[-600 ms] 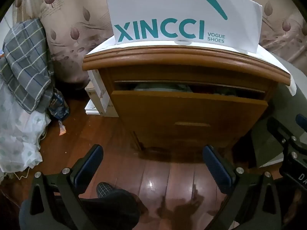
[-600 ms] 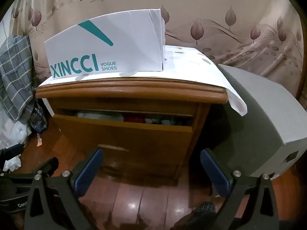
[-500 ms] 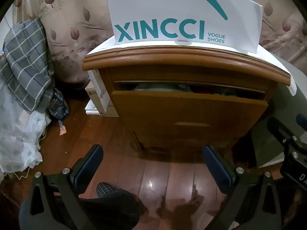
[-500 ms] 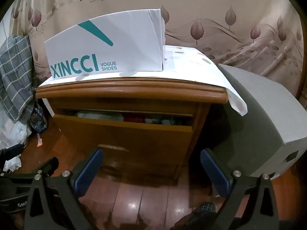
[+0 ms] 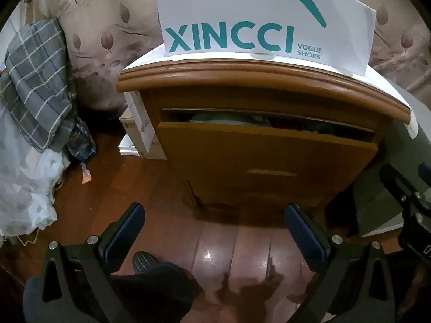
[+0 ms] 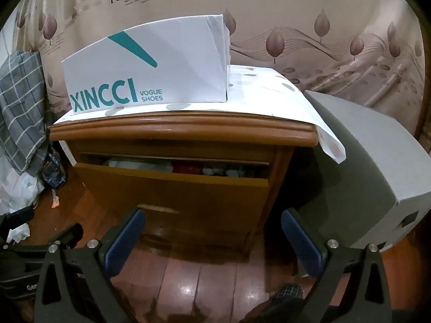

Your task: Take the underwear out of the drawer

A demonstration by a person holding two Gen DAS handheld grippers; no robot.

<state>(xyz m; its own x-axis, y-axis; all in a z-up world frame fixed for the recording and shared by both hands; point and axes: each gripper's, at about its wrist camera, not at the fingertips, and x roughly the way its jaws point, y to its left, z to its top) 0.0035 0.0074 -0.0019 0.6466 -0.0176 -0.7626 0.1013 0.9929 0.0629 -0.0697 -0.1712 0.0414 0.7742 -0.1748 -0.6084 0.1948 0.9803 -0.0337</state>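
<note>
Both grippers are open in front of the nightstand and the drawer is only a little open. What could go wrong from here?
1. The drawer is open only a crack, so a gripper pushed in now may jam under the cabinet top; it probably needs pulling out first.
2. The clothes lie crowded together, so the right gripper might drag out more than one piece.
3. A hard pull could shake the shoe box on top.

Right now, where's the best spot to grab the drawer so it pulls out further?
Probably the top edge of the drawer front, approached from above and in front. It stands ajar with an open gap beneath the nightstand top, while its handle looks too flat for a gripper.
</note>
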